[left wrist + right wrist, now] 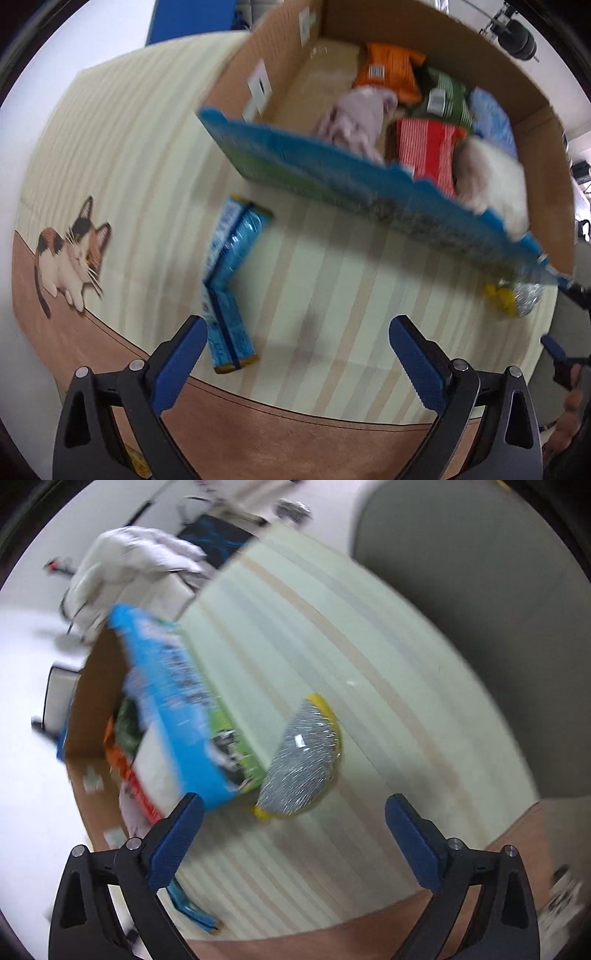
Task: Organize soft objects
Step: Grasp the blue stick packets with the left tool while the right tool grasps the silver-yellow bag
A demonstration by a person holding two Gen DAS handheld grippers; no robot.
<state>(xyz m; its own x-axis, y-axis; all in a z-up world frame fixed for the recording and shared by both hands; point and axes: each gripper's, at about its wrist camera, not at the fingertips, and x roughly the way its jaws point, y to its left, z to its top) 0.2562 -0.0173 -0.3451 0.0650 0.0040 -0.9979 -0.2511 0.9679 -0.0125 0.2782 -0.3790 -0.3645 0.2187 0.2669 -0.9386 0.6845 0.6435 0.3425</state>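
Observation:
A cardboard box (461, 51) with a blue printed front flap (332, 177) stands on the striped tablecloth and holds several soft packs and cloths: orange (388, 70), green (443, 98), red (428, 147), a pale cloth (354, 118), a white fluffy item (495, 177). A blue wrapped pack (229, 277) lies on the cloth ahead of my open, empty left gripper (297, 347). A silver-and-yellow sponge (303, 764) lies by the box corner (177, 709), ahead of my open, empty right gripper (293, 825). The sponge also shows in the left wrist view (513, 297).
A cat picture (70, 254) is printed on the tablecloth at the left. The table edge runs close below both grippers. A grey chair back (480, 572) stands beyond the table. White fabric (129, 561) lies behind the box. The right gripper's tip shows at the right edge (557, 350).

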